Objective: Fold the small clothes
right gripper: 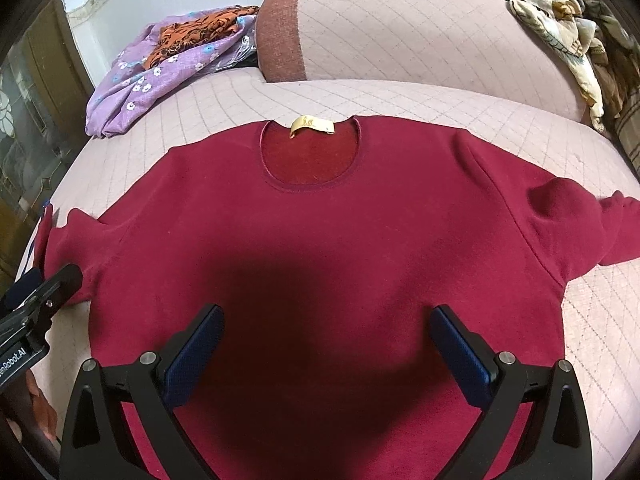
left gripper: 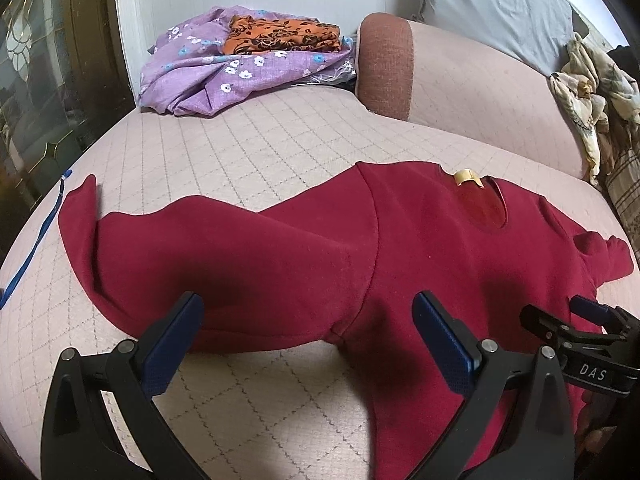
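**Two tools spread over a flat red sweater**

Both tools have their jaws wide apart, pinching nothing. Left tool [left gripper: 308, 316] sits over the armpit seam where the near sleeve meets the body of the dark red long-sleeved knit sweater [right gripper: 320, 248]. Right tool [right gripper: 328, 332] sits above the sweater's lower chest and casts a dark shadow on the fabric.

Sweater lies face up and spread on the pink quilted bed cover [left gripper: 256, 148], round neckline away from the cameras, with a small yellow neck label [right gripper: 310, 125] curled at the collar. Both sleeves stretch out sideways; the right one is bunched near the shoulder.

At the far left corner: a crumpled purple floral cloth [left gripper: 208, 80] with an orange-and-black patterned cloth [left gripper: 280, 36] on top. Beside it, a pink bolster pillow with a rust-brown end [right gripper: 420, 28]. Far right: a heap of cream patterned fabric [left gripper: 592, 92].
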Demonstrator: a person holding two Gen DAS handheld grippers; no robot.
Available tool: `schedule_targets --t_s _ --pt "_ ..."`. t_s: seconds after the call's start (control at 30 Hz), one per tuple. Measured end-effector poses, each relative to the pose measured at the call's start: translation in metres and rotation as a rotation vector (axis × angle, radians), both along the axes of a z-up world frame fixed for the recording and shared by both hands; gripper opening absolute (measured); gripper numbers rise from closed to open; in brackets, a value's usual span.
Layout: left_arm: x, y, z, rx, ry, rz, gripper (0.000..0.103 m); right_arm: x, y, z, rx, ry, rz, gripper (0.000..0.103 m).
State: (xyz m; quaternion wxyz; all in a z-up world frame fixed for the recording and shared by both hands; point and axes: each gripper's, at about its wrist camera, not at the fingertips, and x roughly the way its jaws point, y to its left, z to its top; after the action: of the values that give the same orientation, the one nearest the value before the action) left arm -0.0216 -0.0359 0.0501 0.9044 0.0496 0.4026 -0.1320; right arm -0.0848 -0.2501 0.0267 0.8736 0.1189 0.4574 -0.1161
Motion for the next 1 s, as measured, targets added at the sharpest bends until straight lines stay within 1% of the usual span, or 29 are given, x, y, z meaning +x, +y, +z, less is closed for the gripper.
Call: schedule_targets --t_s 0.77,0.83,0.9,0.97,1.0 --pt "0.005 0.009 0.000 0.003 0.001 0.028 0.103 0.004 0.016 -0.004 -0.001 0.006 0.033 0.103" --pt "0.008 0.017 0.004 0.006 -0.011 0.048 0.103 0.004 0.016 -0.005 0.006 0.006 0.036 0.103" --pt "0.015 0.033 0.010 -0.003 -0.033 0.098 0.103 0.004 0.018 -0.006 0.015 0.009 0.043 0.103" --pt "0.029 0.058 0.014 -0.005 -0.043 0.186 0.103 0.004 0.019 -0.006 0.023 0.010 0.050 0.103" --pt "0.035 0.070 0.016 0.015 -0.054 0.230 0.103 0.004 0.019 -0.005 0.029 0.011 0.058 0.103"
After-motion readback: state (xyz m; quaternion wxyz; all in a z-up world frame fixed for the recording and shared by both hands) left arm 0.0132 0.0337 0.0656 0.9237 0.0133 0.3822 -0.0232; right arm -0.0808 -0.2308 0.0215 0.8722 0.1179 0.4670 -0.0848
